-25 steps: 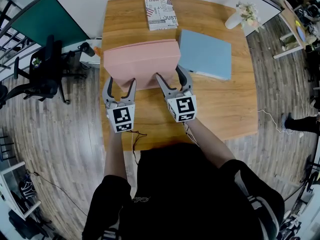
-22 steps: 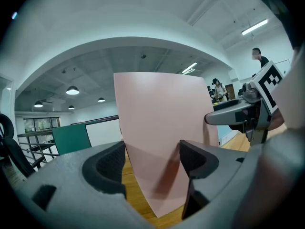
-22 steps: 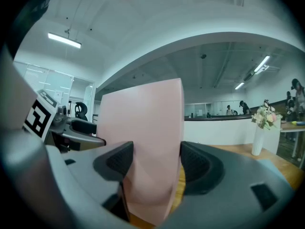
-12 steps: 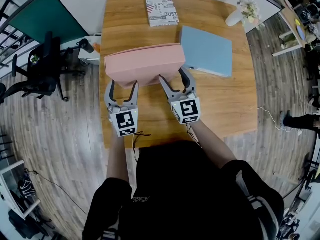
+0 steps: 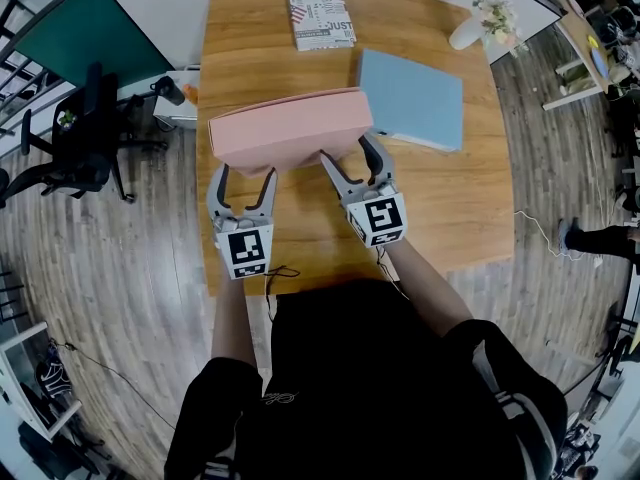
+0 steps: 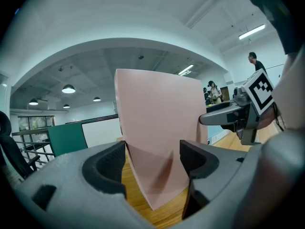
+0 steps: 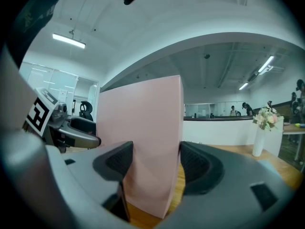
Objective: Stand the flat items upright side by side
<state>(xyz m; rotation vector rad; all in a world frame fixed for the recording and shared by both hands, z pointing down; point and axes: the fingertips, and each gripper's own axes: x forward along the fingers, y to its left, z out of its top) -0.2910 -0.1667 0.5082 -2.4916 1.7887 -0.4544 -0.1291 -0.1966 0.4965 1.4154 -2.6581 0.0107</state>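
Left tongs (image 5: 244, 174) and right tongs (image 5: 346, 151) each pinch the upright pink folder (image 5: 285, 128); it looks light, stiff and smooth, best gripped low near both ends

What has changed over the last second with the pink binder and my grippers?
Very little. The pink binder, held by the left gripper and right gripper, has edged slightly rightward, its right end now nearer the blue folder. Both grips stayed on; nothing was released. The blue folder, patterned book and vase lie as before.
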